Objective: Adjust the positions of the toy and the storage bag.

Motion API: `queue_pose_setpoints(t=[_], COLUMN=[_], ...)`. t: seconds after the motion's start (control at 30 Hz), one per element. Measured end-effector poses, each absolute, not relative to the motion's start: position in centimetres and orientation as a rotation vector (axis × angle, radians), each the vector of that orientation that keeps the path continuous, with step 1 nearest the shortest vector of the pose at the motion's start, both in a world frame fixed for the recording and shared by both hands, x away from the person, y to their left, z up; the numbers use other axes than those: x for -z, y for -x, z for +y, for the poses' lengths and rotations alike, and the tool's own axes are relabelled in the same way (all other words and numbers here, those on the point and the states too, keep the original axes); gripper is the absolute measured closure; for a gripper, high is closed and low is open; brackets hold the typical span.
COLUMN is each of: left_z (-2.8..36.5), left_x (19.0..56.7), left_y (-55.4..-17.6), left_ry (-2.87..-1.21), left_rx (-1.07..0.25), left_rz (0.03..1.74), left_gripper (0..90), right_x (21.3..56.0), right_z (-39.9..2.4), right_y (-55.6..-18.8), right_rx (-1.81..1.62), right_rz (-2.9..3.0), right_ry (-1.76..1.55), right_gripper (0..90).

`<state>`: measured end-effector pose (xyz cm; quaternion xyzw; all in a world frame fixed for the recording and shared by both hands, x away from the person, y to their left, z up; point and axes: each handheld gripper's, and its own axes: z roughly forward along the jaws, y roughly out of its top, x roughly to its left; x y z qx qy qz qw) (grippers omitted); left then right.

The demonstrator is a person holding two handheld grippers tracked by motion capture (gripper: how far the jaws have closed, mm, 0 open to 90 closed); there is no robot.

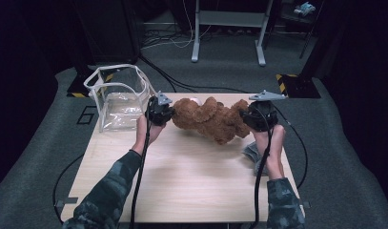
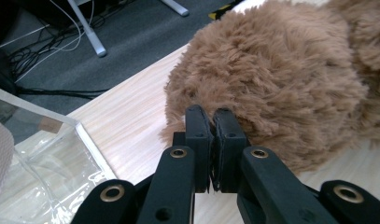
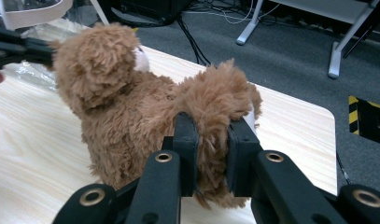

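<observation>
- Clear bag [image 1: 119,98]: stands open-topped at the table's [image 1: 182,181] far left corner; nothing brown lies inside it, so any packing is judged not yet done.
- Left gripper [image 1: 168,113]: jaws nearly together, pinching a tuft of fur at the teddy bear's [image 1: 208,119] head end.
- Teddy bear: spans between both grippers, mid-table, right of the bag.
- Right gripper [image 1: 245,118]: jaws clamped on a plush limb; the carry to the bag appears to remain.

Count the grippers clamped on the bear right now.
2. The left gripper pinches fur at the bear's head end; the right gripper clamps a limb at its other end.
</observation>
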<state>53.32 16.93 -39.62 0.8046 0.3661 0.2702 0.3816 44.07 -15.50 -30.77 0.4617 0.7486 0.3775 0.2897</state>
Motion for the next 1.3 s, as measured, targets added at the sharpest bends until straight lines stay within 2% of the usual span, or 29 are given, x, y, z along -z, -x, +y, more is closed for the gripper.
queue_pose_setpoints(t=[0.33, 0.77, 0.83, 0.87, 0.9, 0.97, 1.0, 1.17, 1.3], left_z=[15.8, 16.0, 16.3, 16.5, 16.8, 17.3, 17.5, 18.0, 17.9], left_x=[41.7, 43.8, 43.8, 43.8, 43.7, 43.6, 43.5, 42.8, 41.7], left_y=[-55.3, -56.5, -56.4, -56.4, -56.4, -56.1, -55.8, -54.0, -52.4], left_ry=[-2.132, -2.174, -2.172, -2.165, -2.157, -2.152, -2.145, -2.126, -2.112], left_rx=[-0.695, -0.647, -0.637, -0.628, -0.62, -0.604, -0.599, -0.573, -0.559], left_rz=[0.945, 1.018, 1.039, 1.057, 1.071, 1.089, 1.093, 1.079, 1.037], left_gripper=[86.6, 85.0, 75.6, 75.6, 61.5, 47.3, 47.3, 29.6, 22.8], right_x=[33.2, 37.4, 37.7, 37.8, 37.9, 37.9, 38.0, 38.6, 38.7], right_z=[-14.0, -12.4, -12.3, -12.2, -12.2, -12.3, -12.3, -12.5, -12.6], right_y=[-41.8, -41.0, -41.0, -40.9, -40.8, -40.8, -40.8, -40.8, -40.7], right_rx=[-1.023, -1.038, -1.04, -1.041, -1.049, -1.046, -1.057, -1.074, -1.068], right_rz=[2.053, 2.159, 2.167, 2.166, 2.168, 2.176, 2.172, 2.18, 2.183], right_ry=[-1.239, -1.273, -1.265, -1.278, -1.28, -1.273, -1.286, -1.306, -1.308], right_gripper=[77.3, 75.8, 75.3, 74.8, 73.3, 72.8, 72.1, 66.8, 64.2])
